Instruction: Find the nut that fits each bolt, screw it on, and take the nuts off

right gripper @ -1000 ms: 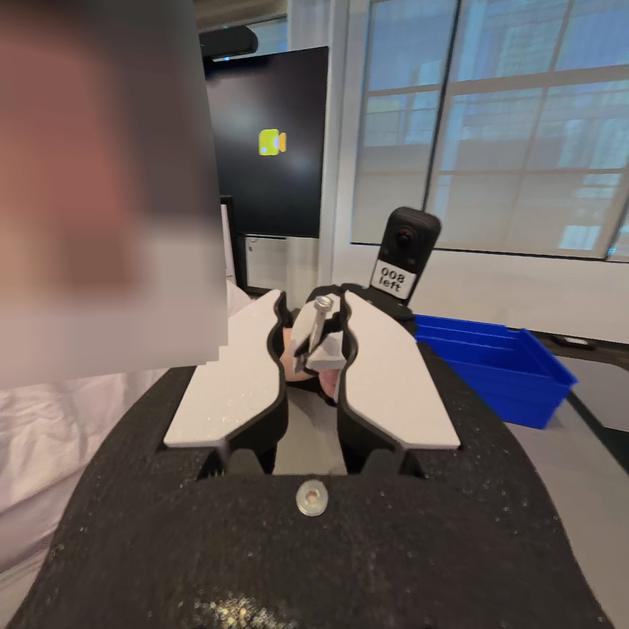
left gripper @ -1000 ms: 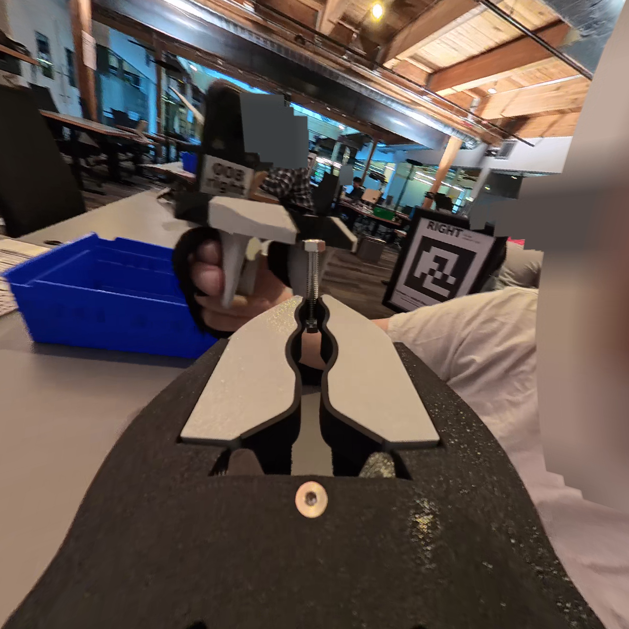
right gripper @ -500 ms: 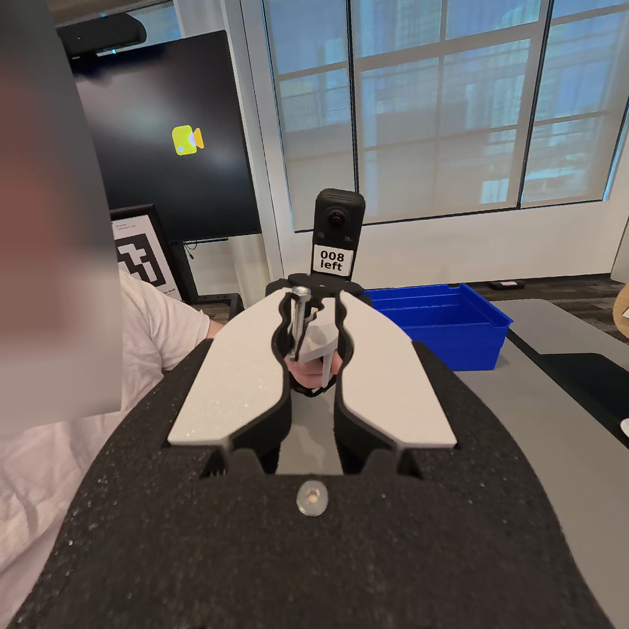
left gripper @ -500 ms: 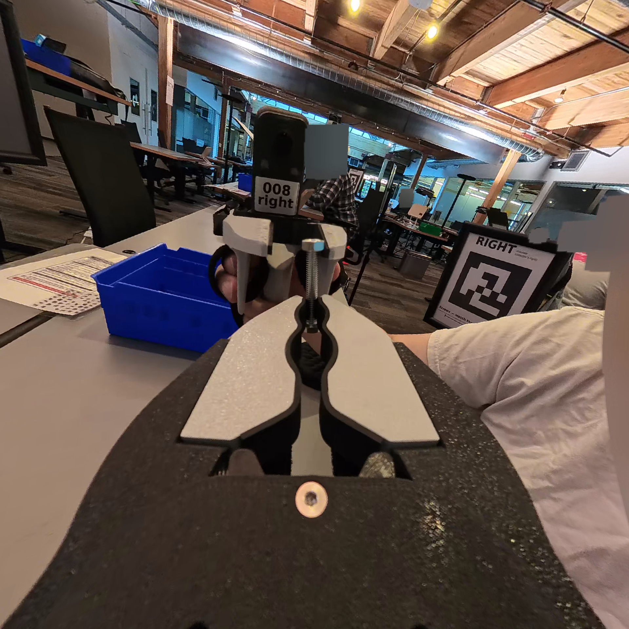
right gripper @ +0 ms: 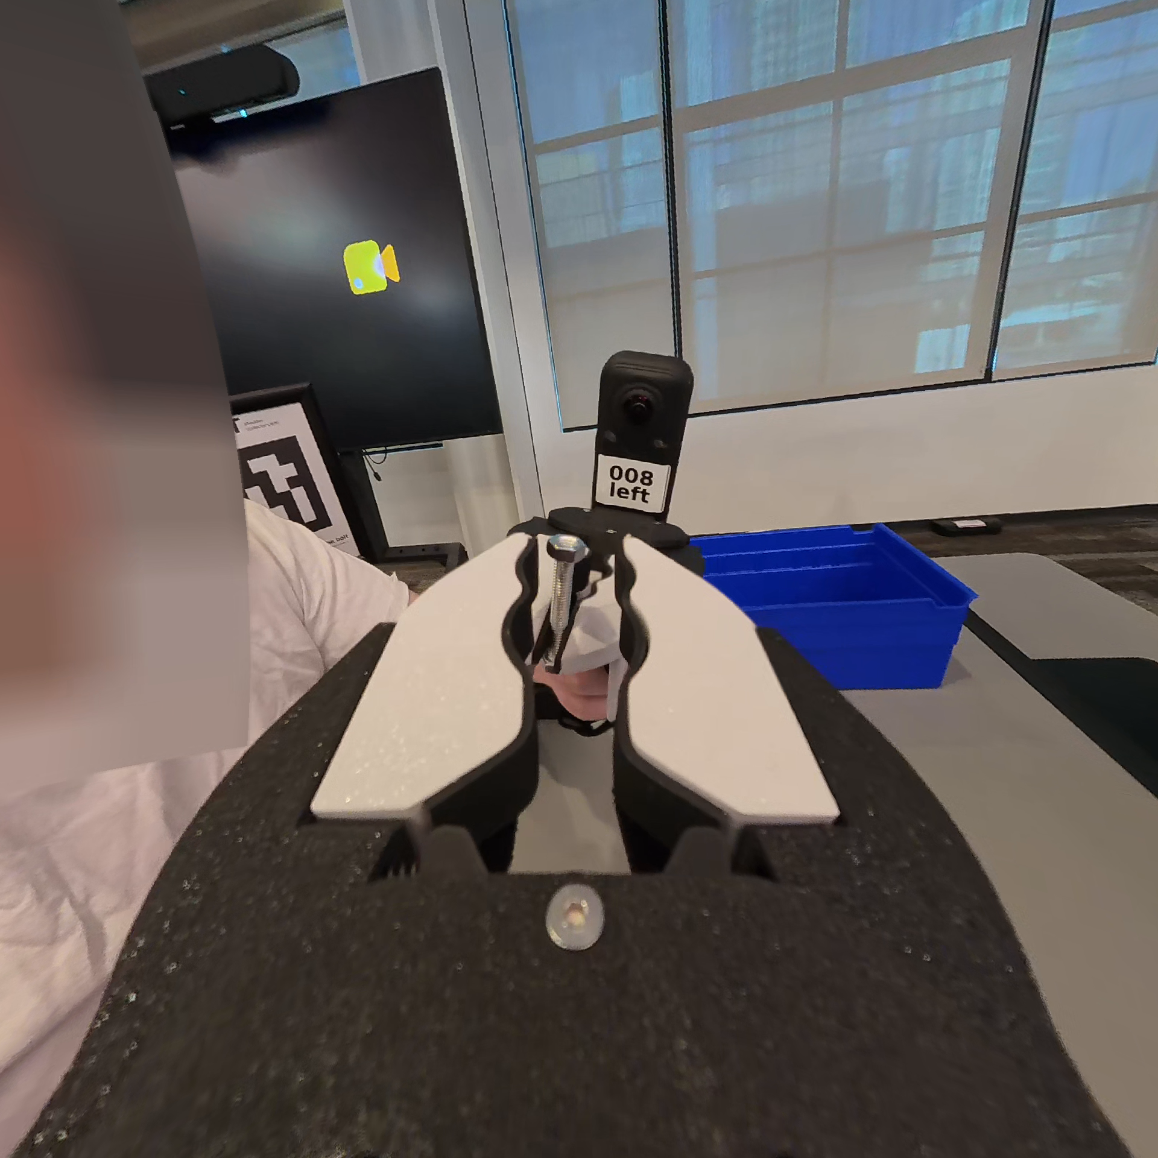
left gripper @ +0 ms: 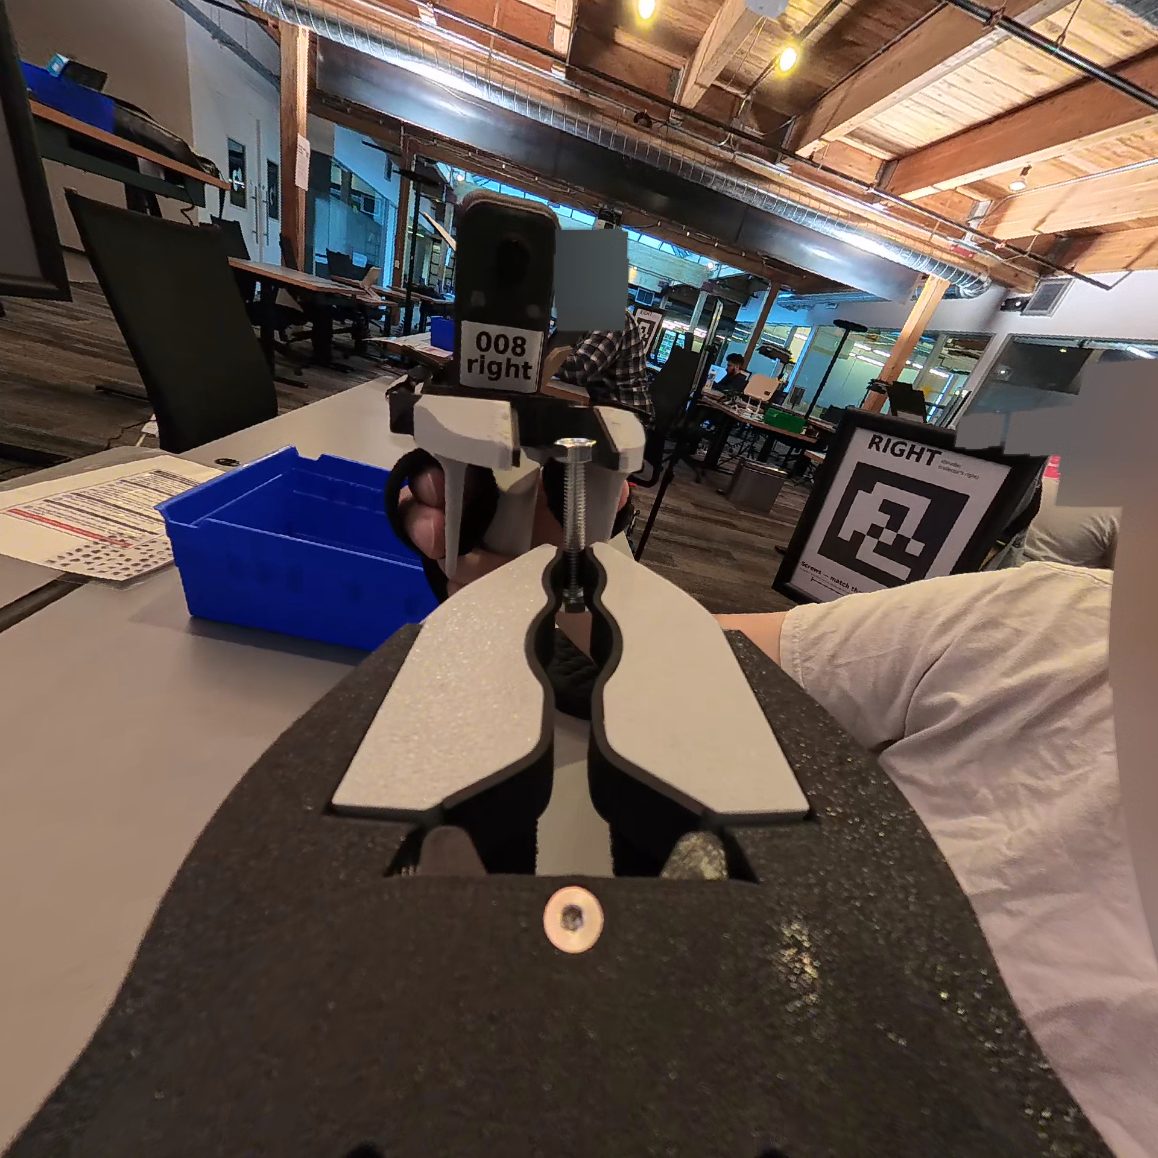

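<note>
**Colours and patterns across both views**

Pale grey fingers (left gripper: pixel 476 683) with a fine sparkle, edged black, on a speckled black foam-like body; same white-grey on the facing fingers (right gripper: pixel 451 683); silver bolt (left gripper: pixel 574 501), bright threads; solid blue bin (left gripper: pixel 294 558) on a flat grey desk (left gripper: pixel 125 720); black-and-white blocky marker on a black-framed board (left gripper: pixel 896 520); off-white sleeve (left gripper: pixel 940 677); printed sheet (left gripper: pixel 88 514), white with a red band and dark dots; warm orange-brown ceiling beams (left gripper: pixel 940 119); black screen (right gripper: pixel 326 282) bearing a yellow icon; black chair (left gripper: pixel 182 332); black-and-white checked shirt (left gripper: pixel 608 370) far off.
</note>
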`<state>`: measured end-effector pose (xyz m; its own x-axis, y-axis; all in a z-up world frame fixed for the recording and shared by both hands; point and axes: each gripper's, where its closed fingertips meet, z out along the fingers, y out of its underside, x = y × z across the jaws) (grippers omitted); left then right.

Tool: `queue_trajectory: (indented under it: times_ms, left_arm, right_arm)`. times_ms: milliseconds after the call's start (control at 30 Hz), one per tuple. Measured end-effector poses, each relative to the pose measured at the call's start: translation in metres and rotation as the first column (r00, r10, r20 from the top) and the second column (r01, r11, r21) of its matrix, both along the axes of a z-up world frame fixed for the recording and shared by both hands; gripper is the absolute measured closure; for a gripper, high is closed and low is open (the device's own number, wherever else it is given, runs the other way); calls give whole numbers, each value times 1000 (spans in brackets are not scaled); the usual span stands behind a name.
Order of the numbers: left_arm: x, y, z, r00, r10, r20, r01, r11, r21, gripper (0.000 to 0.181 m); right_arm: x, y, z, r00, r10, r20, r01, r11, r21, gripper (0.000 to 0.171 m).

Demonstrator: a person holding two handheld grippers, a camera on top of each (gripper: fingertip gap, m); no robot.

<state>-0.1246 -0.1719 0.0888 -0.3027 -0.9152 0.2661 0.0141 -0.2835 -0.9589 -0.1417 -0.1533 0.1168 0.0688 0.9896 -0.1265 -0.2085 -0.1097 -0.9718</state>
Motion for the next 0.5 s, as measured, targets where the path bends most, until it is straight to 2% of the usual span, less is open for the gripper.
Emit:
queue_trajectory:
  times_ms: [133, 300, 367, 500]
  left_arm:
    - [0, 0, -1, 1000, 3, -4, -3, 1000, 2, 177]
    - [1, -2, -2, 1000, -15, -9, 15, 1000, -2, 177]
    - [1, -9, -2, 999, -54, -8, 54, 999, -8, 177]
    - [-2, -33, -1, 972, -234, -14, 233, 971, -62, 177]
  right_arm:
    - [1, -3, 0, 999, 35, 1, -35, 999, -11, 160]
    - [2, -5, -1, 998, 56, 10, -56, 998, -1, 161]
    - [3, -11, -1, 994, 105, -6, -105, 994, 10, 160]
    - [3, -34, 0, 964, 264, -39, -260, 962, 82, 160]
